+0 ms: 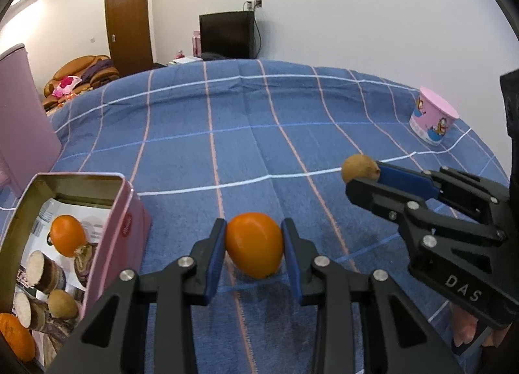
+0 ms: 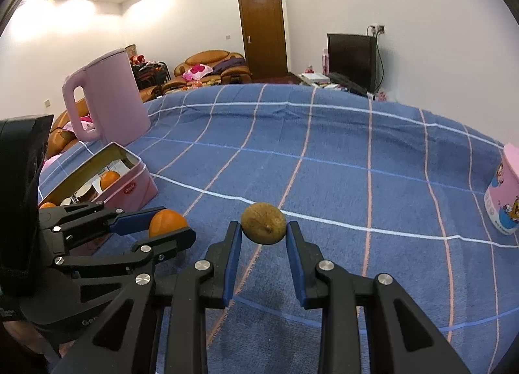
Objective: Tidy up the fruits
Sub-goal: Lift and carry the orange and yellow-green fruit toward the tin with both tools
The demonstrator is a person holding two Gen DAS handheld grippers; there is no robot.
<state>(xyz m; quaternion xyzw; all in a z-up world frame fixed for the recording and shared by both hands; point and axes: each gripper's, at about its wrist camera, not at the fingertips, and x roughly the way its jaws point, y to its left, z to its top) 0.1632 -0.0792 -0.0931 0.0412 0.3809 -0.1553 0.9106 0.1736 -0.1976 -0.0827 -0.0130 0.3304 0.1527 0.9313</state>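
Your left tongs (image 1: 253,252) are clamped on an orange (image 1: 254,244), both blue pads pressing its sides, just above the blue checked cloth (image 1: 259,134) that covers the counter. Your right tongs (image 2: 263,228) are clamped on a brown kiwi (image 2: 263,223), held off the cloth. To the left of the orange sits the open pink tin (image 1: 128,228), which already holds 2 oranges, a kiwi and some cut pieces I cannot identify. A pink kettle (image 2: 108,98) stands behind the tin, and a pink cartoon cup (image 1: 433,119) sits well apart at the cloth's far right.
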